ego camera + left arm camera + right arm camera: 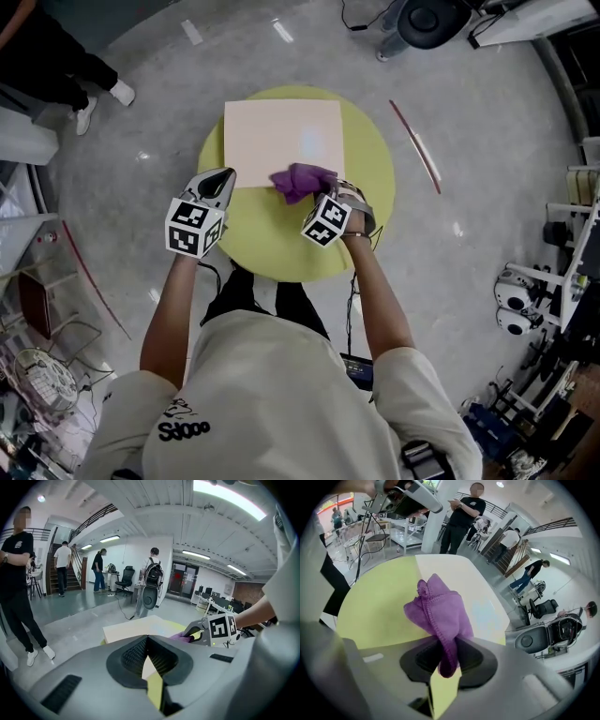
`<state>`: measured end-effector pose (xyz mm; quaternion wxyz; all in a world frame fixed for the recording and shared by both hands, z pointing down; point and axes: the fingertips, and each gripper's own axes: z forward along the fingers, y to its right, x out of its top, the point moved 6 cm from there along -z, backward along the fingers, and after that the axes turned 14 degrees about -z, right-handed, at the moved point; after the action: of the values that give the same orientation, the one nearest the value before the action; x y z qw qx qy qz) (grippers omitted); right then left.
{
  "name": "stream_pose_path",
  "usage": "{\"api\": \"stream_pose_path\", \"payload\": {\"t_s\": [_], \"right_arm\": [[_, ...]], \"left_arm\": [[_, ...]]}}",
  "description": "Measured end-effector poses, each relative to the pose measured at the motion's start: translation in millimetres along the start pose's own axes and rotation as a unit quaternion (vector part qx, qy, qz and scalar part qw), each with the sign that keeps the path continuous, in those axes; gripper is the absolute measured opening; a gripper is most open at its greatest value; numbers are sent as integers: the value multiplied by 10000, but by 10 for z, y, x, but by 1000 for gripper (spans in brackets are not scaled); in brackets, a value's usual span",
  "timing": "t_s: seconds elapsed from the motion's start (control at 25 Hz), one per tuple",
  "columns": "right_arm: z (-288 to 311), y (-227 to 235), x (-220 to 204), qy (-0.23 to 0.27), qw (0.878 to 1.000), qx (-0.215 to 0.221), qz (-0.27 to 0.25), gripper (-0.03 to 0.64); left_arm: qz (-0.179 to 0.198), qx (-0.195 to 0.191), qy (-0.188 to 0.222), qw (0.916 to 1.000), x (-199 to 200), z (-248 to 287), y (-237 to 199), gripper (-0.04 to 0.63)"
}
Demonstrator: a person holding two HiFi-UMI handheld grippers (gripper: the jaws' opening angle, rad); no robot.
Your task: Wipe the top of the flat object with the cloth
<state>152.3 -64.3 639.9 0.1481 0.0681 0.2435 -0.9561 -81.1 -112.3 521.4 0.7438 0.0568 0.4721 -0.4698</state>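
Both jaws of the right gripper point(446, 657) clamp the cloth point(439, 609), bunched just ahead on the board point(281, 139); left gripper point(147, 640) closed, empty.

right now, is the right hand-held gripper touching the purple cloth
Touching: the right gripper view shows the right hand-held gripper with its jaws closed on a fold of the purple cloth.

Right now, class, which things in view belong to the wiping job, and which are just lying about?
Belong to the job: purple cloth, clamped in the right gripper; pale flat board; round yellow table beneath it.
Just lying about: red rod on the floor; white device at the right edge.
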Motion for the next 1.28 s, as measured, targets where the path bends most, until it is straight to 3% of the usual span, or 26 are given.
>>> {"api": "stream_pose_path", "payload": {"t_s": [0.32,0.56,0.8,1.0,1.28], "right_arm": [[7,128,-479,-226,9983,-147,518,89],[-208,263,-613,122,9868,-184,1602,87],[-636,683,-650,650,9553,-717,2794,87],[-1168,1035,-723,1128,9177,-1187,3620,87],[-1959,1432,-602,1833,8913,-1755,3759,87]], "left_arm": [[106,-138,-41,9998,39,253,173,5],[208,-202,-50,9996,131,331,336,5],[593,-394,138,9974,482,432,460,5],[875,-557,430,9937,880,433,647,5],[1454,-761,897,9824,1467,205,1000,5]]}}
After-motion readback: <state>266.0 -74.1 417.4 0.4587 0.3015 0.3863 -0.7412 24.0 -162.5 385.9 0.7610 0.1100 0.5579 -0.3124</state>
